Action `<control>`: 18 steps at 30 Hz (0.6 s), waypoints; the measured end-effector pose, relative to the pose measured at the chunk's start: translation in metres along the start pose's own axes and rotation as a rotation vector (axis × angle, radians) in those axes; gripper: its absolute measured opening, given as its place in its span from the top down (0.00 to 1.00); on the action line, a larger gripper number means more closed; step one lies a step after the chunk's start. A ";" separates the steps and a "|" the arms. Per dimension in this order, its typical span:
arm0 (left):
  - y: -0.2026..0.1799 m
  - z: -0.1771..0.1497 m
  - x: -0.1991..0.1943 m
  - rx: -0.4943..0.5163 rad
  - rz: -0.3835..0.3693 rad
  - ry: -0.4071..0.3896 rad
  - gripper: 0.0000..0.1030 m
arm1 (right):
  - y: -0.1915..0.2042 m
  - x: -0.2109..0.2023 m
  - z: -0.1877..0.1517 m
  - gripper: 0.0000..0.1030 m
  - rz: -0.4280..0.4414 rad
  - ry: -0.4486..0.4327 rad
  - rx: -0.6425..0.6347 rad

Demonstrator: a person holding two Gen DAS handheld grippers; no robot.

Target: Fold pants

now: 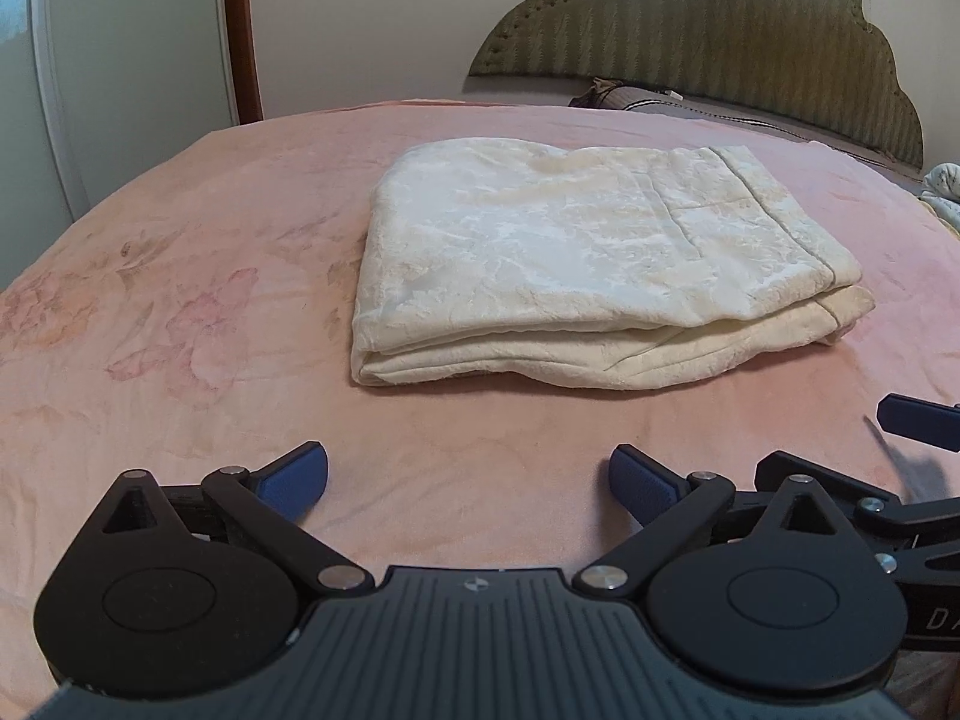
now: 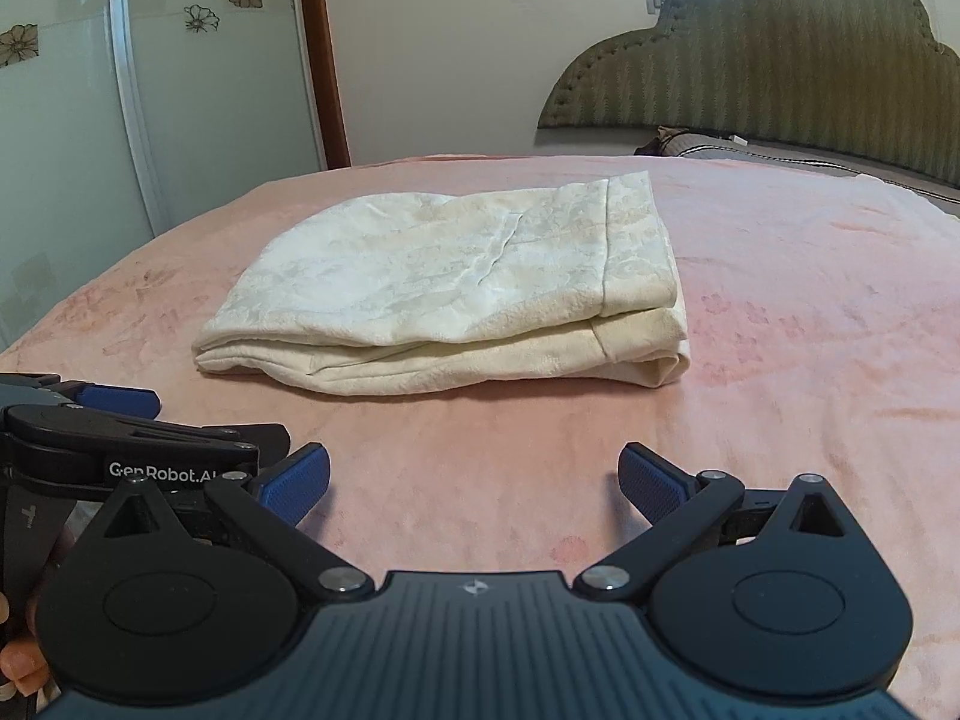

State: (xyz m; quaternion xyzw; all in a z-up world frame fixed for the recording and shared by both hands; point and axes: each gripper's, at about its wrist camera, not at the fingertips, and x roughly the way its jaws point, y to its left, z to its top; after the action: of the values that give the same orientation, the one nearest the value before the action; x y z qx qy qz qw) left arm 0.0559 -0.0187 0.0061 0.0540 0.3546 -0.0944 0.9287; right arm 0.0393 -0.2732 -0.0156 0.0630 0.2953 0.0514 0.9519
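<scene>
Now, going left to right, a glass door (image 2: 150, 90) with flowers stands beside a pink blanket (image 1: 180, 300). Folded cream pants (image 1: 588, 276) lie in its middle. A green headboard (image 1: 720, 30) stands behind. Both the left gripper (image 1: 468, 480) and right gripper (image 2: 474, 480) have jaws wide apart, holding nothing.

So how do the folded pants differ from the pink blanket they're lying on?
The pants are cream white with a faint tone-on-tone pattern, while the blanket is pink with faded flower prints. The pants are folded into a compact stack of layers; the blanket lies spread in one layer across the bed. The pants cover only a small patch; the blanket fills most of the view. Both look soft and slightly rumpled.
</scene>
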 end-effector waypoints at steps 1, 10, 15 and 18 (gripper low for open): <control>0.000 -0.001 0.000 -0.004 0.000 -0.002 0.00 | 0.000 0.000 0.000 0.00 -0.001 0.003 0.001; 0.001 -0.004 -0.004 0.000 0.002 -0.008 0.00 | 0.003 0.003 -0.003 0.00 -0.020 0.027 -0.015; 0.002 -0.007 -0.006 0.009 -0.003 -0.017 0.00 | 0.002 0.005 -0.004 0.00 -0.031 0.056 -0.010; 0.003 -0.010 -0.006 -0.009 -0.003 -0.017 0.00 | 0.000 0.006 -0.005 0.00 -0.029 0.060 -0.004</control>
State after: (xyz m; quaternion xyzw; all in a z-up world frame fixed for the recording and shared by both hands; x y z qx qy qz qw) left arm 0.0458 -0.0131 0.0025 0.0485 0.3470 -0.0948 0.9318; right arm 0.0409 -0.2716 -0.0229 0.0554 0.3244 0.0401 0.9435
